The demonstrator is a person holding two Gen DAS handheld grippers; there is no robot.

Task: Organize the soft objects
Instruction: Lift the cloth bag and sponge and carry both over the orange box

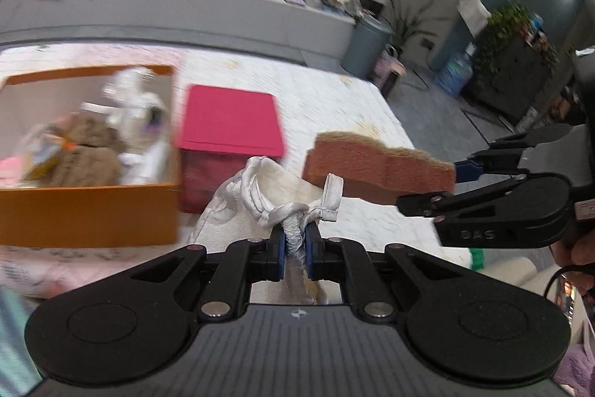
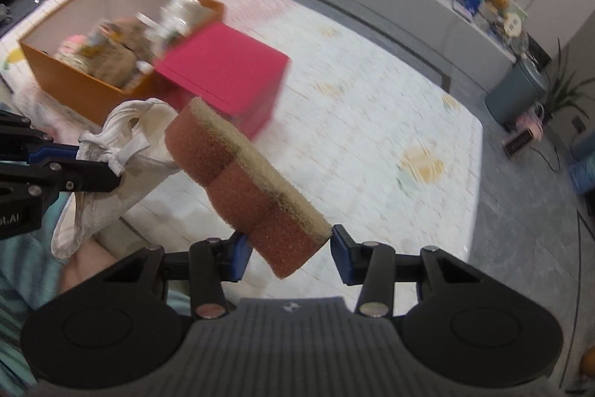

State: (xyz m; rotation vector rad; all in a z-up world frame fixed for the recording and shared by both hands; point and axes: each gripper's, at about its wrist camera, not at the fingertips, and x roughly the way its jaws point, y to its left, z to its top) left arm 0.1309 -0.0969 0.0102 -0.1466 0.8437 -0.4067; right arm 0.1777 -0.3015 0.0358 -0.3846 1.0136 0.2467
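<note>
The left gripper (image 1: 294, 240) has its jaws clamped on the knotted silvery drawstring of a cream cloth pouch (image 1: 282, 190), which hangs off the jaws above the quilted white mat (image 1: 334, 92); in the right wrist view the same pouch (image 2: 148, 151) droops from that gripper at the left edge. The right gripper (image 2: 288, 253) has its jaws closed on one end of a brown sponge (image 2: 245, 188) with a tan scouring face, the sponge jutting up and away from the jaws, in the air over the mat; from the left wrist view the sponge (image 1: 375, 166) sits just beside the pouch, apart from it. Beyond both lie an open orange box (image 2: 93, 92) and, right against it, a closed pink box (image 2: 230, 69); the orange box holds a brown plush toy (image 1: 85, 151) and a white one (image 1: 137, 110), though blur leaves the rest of its contents unclear.
</note>
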